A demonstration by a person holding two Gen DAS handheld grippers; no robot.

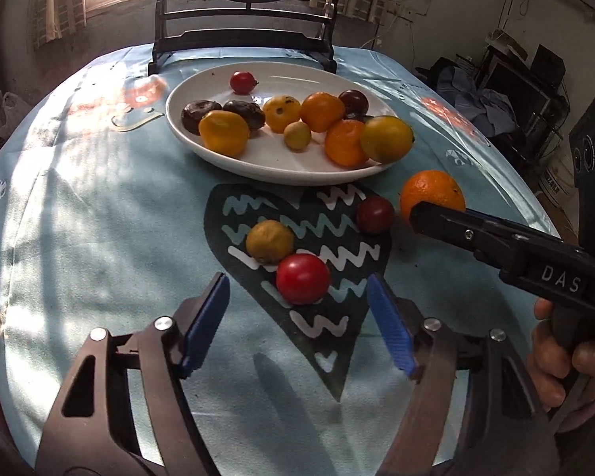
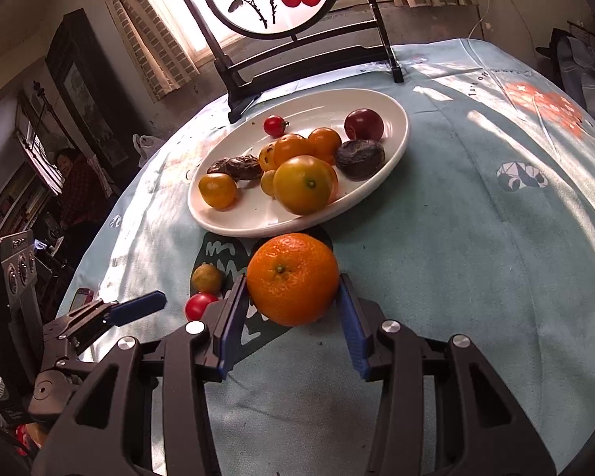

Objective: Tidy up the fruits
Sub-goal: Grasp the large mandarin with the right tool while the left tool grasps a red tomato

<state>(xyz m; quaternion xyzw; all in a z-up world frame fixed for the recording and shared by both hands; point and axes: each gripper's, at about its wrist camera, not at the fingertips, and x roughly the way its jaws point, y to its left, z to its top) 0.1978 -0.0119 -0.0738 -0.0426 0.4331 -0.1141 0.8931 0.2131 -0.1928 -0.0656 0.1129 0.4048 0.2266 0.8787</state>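
A white oval plate (image 1: 258, 168) at the back of the table holds several oranges, yellow fruits, dark fruits and a small red tomato (image 1: 242, 81). On the blue cloth in front lie a red tomato (image 1: 302, 277), a yellow-brown fruit (image 1: 269, 241) and a dark red fruit (image 1: 375, 215). My left gripper (image 1: 296, 279) is open, and the red tomato sits between its blue tips without touching them. My right gripper (image 2: 291, 287) is shut on a large orange (image 2: 292, 277), its pads pressing both sides, just in front of the plate rim (image 2: 401, 139).
A dark wooden stand with a round painted screen (image 1: 242, 27) stands behind the plate. A pink phone (image 2: 81, 297) lies at the table's left edge. A person (image 2: 73, 182) sits far off at the left. A black speaker (image 1: 593, 146) is beyond the table's right edge.
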